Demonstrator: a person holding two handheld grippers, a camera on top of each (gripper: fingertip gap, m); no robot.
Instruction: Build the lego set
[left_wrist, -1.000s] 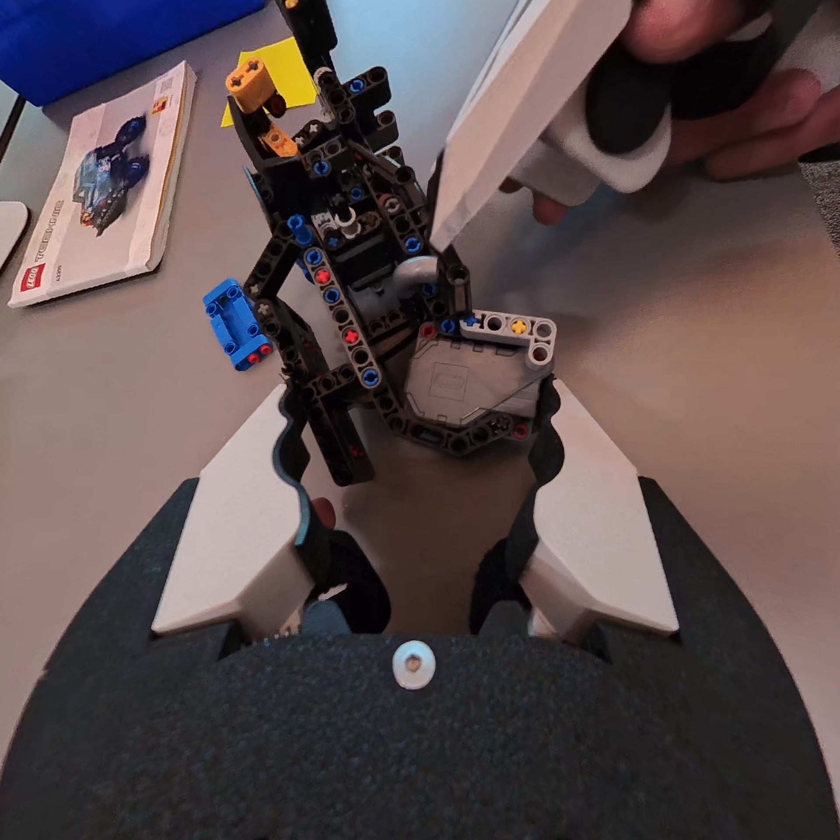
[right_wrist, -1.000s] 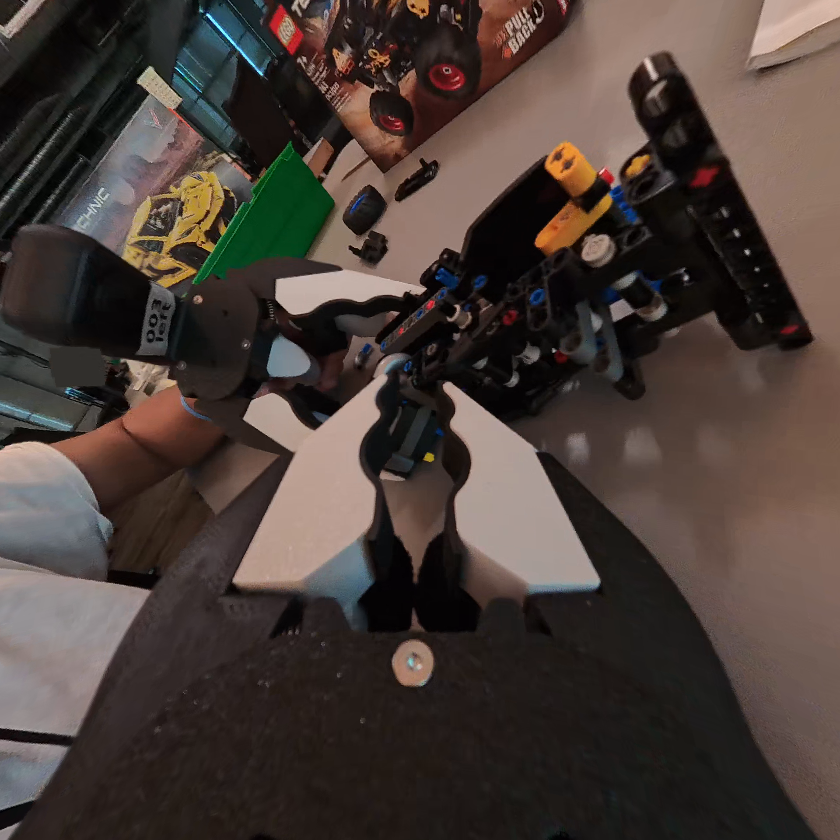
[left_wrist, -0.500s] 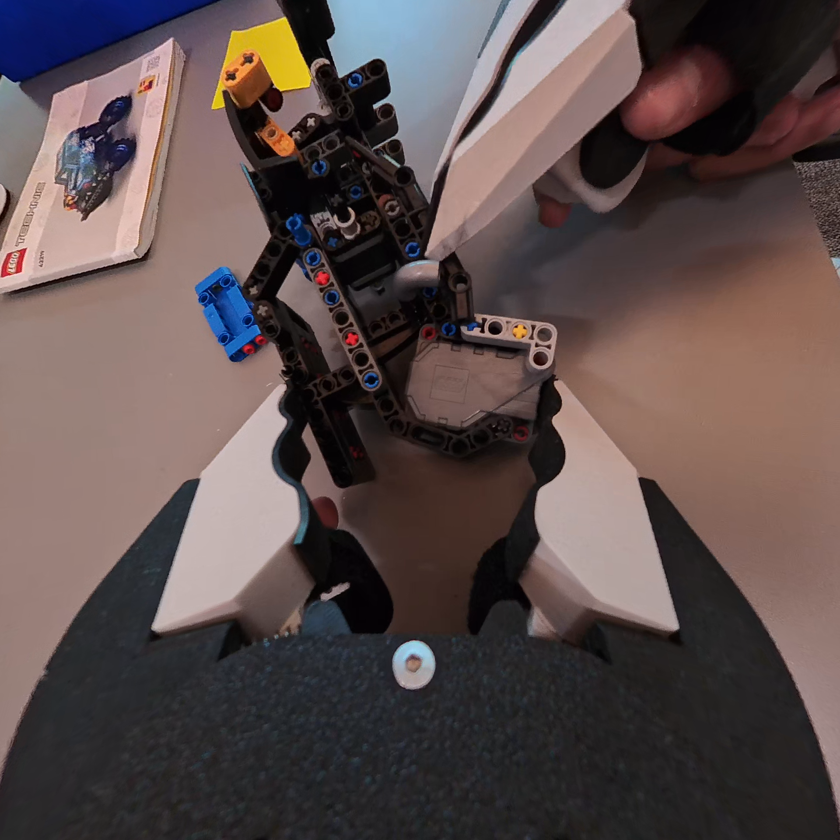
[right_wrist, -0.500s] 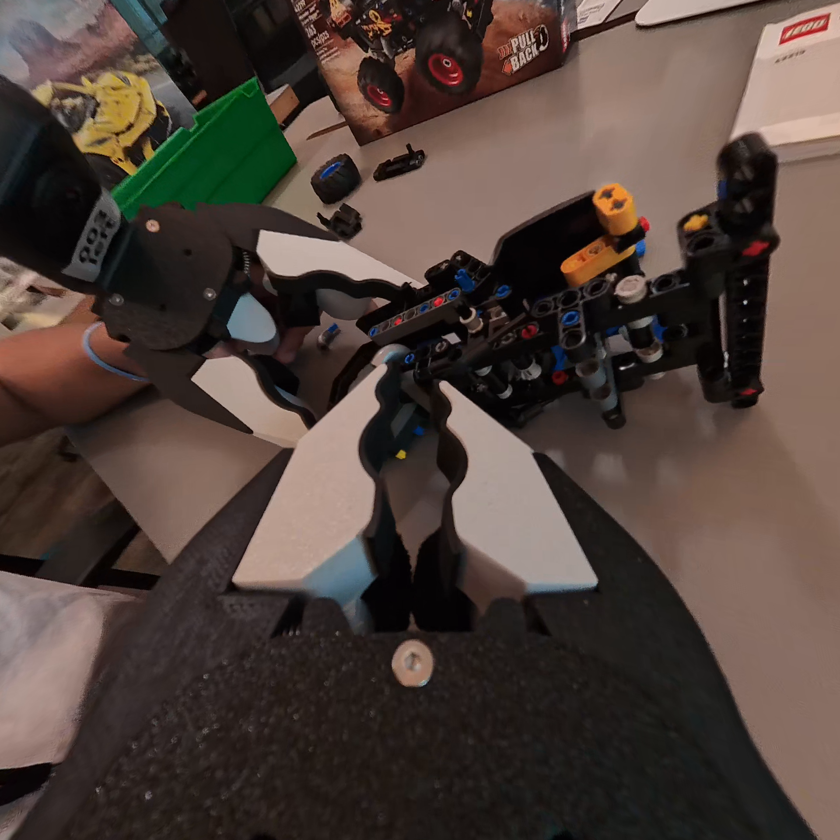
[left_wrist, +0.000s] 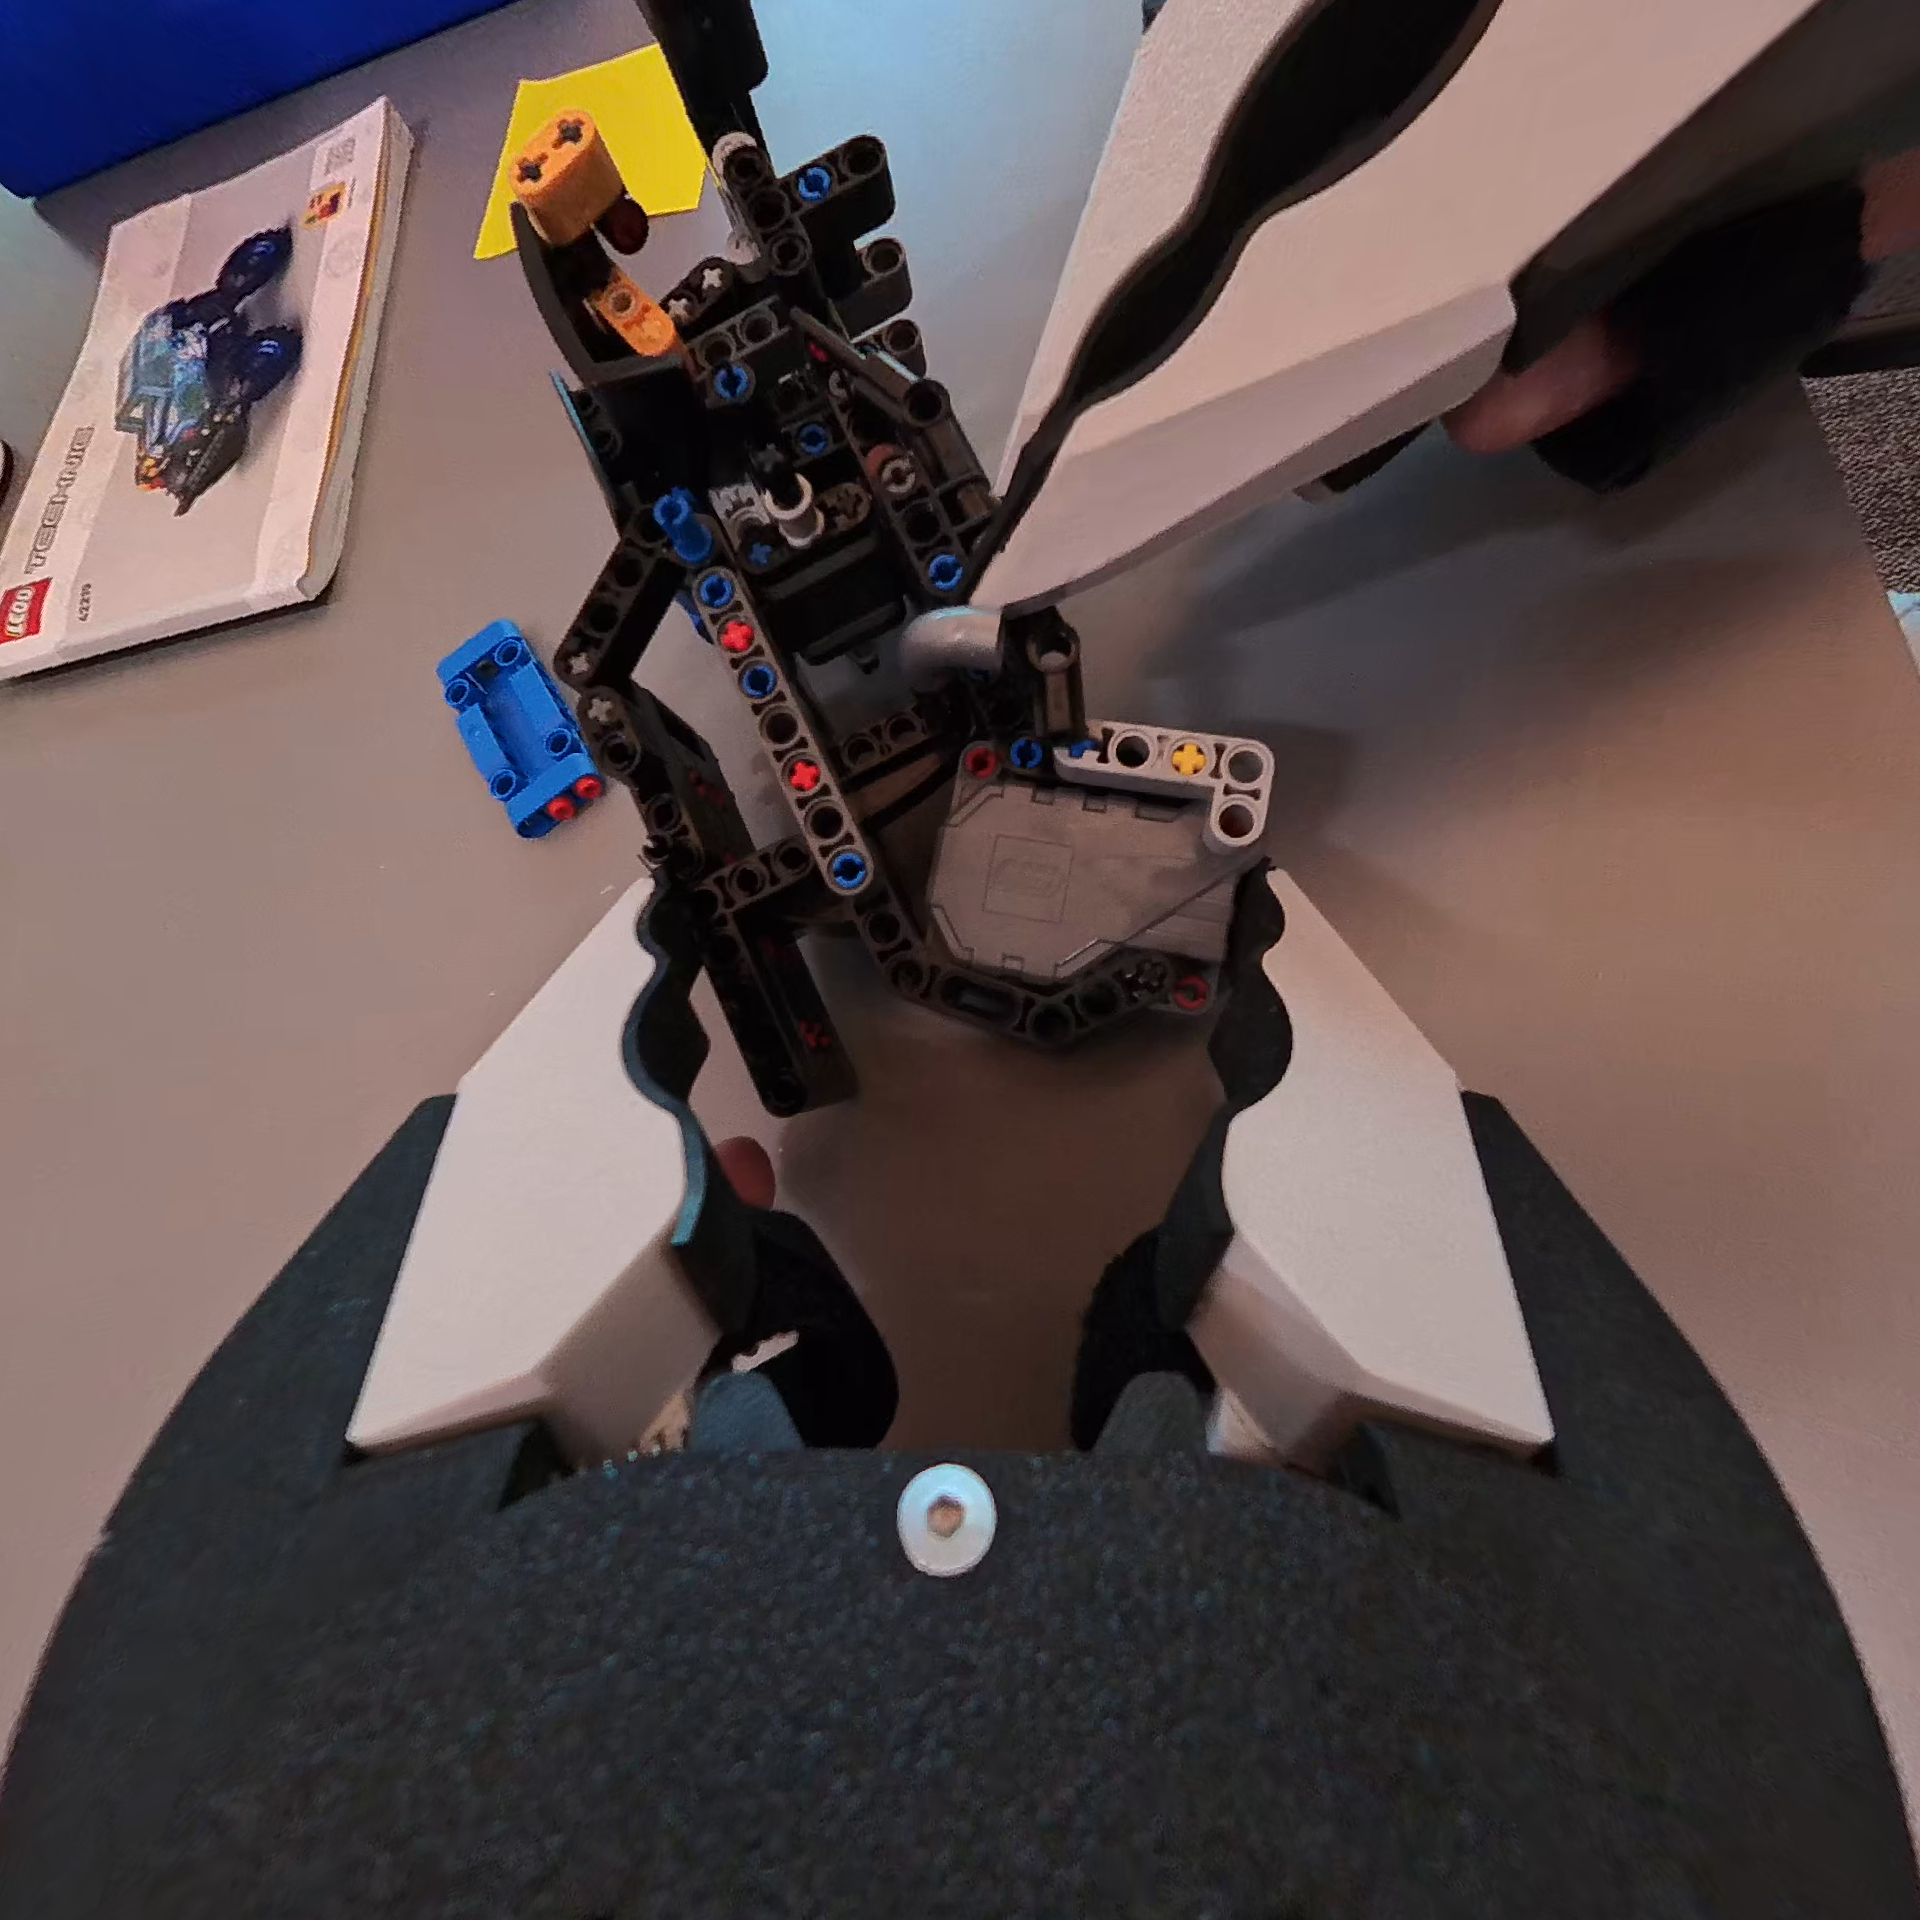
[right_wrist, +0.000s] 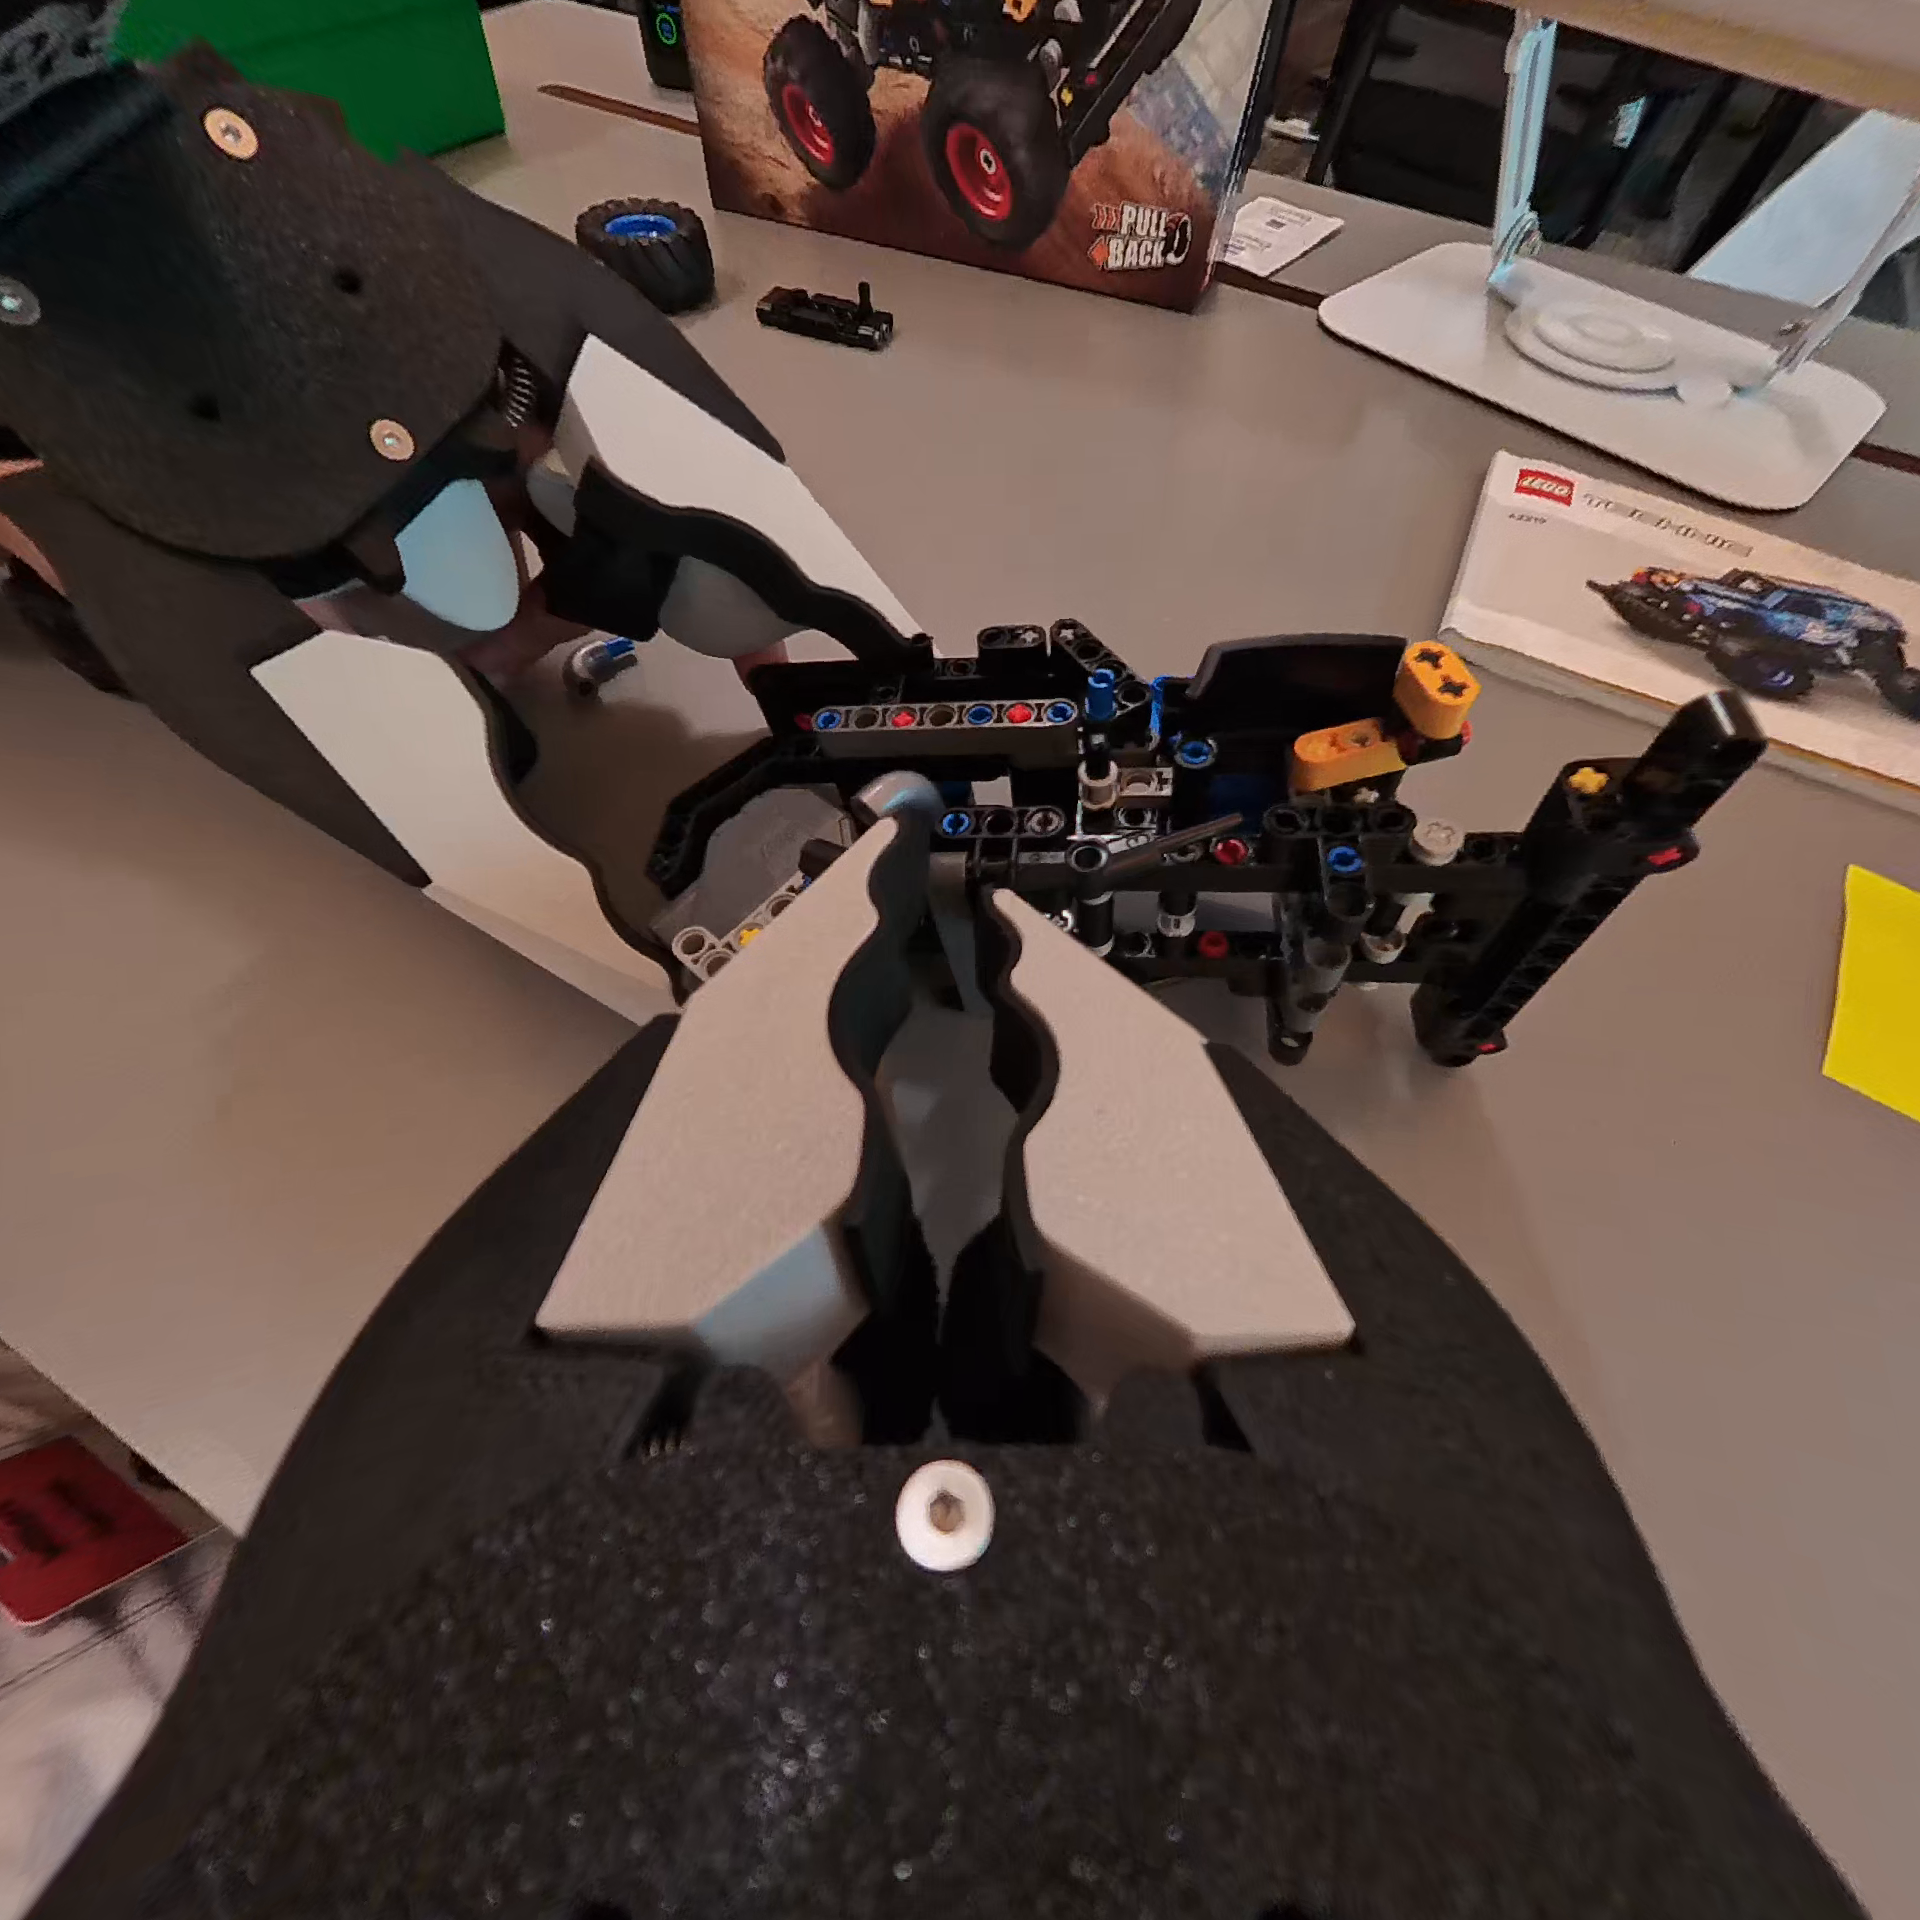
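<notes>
A black brick-built chassis (left_wrist: 790, 582) with blue and red pins and an orange part stands on the grey table (left_wrist: 1558, 935). My left gripper (left_wrist: 961, 909) is closed on its near end: one finger touches a black beam, the other the grey panel (left_wrist: 1049, 883). It also shows in the right wrist view (right_wrist: 717, 758). My right gripper (right_wrist: 940, 868) is nearly closed on a grey curved piece (right_wrist: 899, 795) at the chassis's side. In the left wrist view the right gripper (left_wrist: 1003, 587) comes in from the upper right, its tips on that curved piece (left_wrist: 945, 639).
A loose blue brick part (left_wrist: 514, 727), an instruction booklet (left_wrist: 197, 395) and a yellow note (left_wrist: 613, 135) lie left of the chassis. Behind it are a toy box (right_wrist: 966, 135), a wheel (right_wrist: 644, 249), a small black part (right_wrist: 826, 312), a white stand base (right_wrist: 1600, 374) and a small pin (right_wrist: 597, 660). The gap from one gripper's tips to the other's is roughly 5 centimetres. The small pin (right_wrist: 597, 660) is about 10 centimetres from my left fingertips.
My right gripper has rolled and swung round while its tips stayed at the grey curved piece. My left gripper and the chassis have barely moved.
</notes>
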